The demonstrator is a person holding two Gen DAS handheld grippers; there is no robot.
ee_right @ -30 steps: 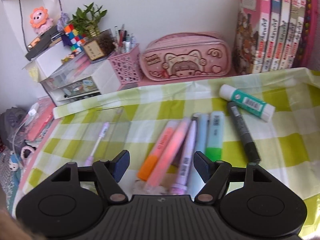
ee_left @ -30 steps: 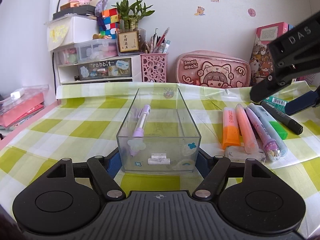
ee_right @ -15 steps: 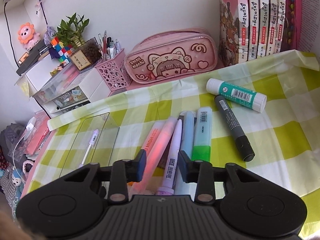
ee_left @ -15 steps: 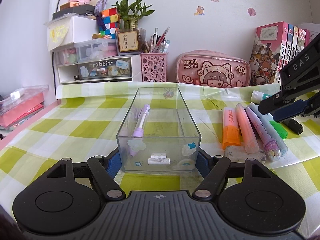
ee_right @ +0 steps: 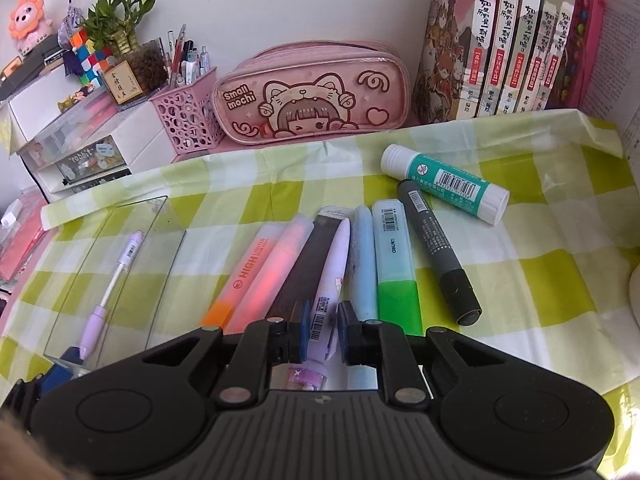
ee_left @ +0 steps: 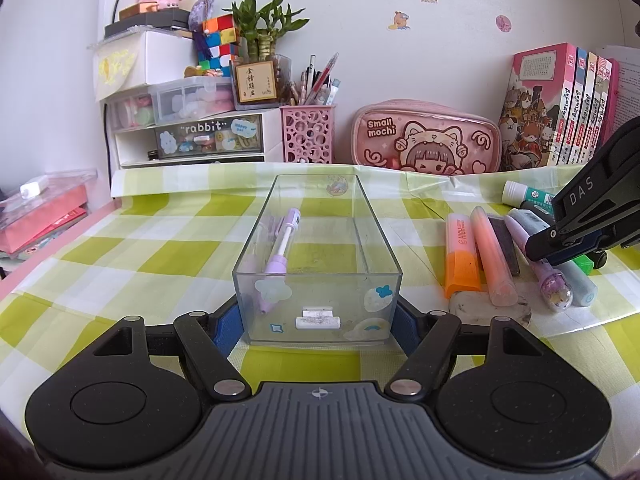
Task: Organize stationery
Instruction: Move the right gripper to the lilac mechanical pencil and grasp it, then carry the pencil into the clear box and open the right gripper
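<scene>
A clear plastic box point(ee_left: 316, 256) stands on the checked cloth with a lilac pencil point(ee_left: 282, 252) inside. My left gripper point(ee_left: 316, 320) is shut on the box's near end, one finger on each side. To the right lie an orange highlighter point(ee_right: 244, 276), a pink one point(ee_right: 276, 268), a lilac pen point(ee_right: 332, 276), a pale blue pen point(ee_right: 364, 256), a green highlighter point(ee_right: 394, 264), a grey marker point(ee_right: 436, 252) and a glue stick point(ee_right: 444, 184). My right gripper point(ee_right: 323, 332) is closed around the lilac pen near its lower end.
A pink pencil case point(ee_right: 312, 96), a pink pen holder point(ee_right: 188, 120), white drawers point(ee_left: 188, 140) and books point(ee_right: 516, 40) line the back wall. An eraser point(ee_left: 488, 308) lies by the highlighters. A dark ruler point(ee_right: 308, 264) lies under the pens.
My right gripper has come down over the row of pens and its jaws have closed from wide open onto the lilac pen. The left gripper and box have not moved.
</scene>
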